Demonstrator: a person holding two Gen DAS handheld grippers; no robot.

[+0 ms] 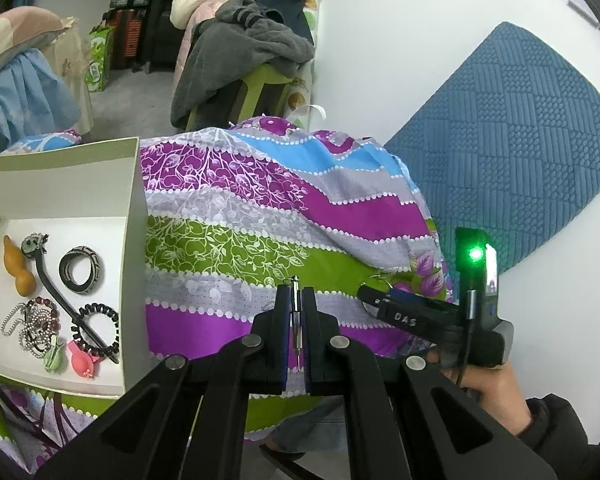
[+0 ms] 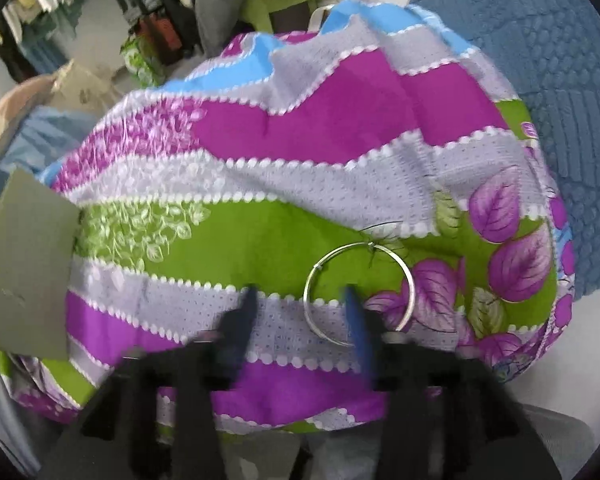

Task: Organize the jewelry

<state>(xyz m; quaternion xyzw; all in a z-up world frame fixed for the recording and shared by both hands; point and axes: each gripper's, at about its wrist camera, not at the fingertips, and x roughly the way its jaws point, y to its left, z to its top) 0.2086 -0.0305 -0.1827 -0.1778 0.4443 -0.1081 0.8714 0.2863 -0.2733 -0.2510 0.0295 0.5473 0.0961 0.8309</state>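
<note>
The right gripper is motion-blurred and partly covers the silver bangle.

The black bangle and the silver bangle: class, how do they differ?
The black bangle is thick, dark and patterned; the silver bangle is a thin, plain wire hoop. The black one lies inside the white box; the silver one lies on the cloth, with a finger of the open right gripper inside its ring. Both are round.

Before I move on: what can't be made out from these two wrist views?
- Right gripper: motion-blurred in the right wrist view; whether its right finger touches the silver bangle is unclear.
- Thin metal piece: its lower end is hidden between the left gripper fingers.
- White box: its left part is cut off by the frame edge.
</note>
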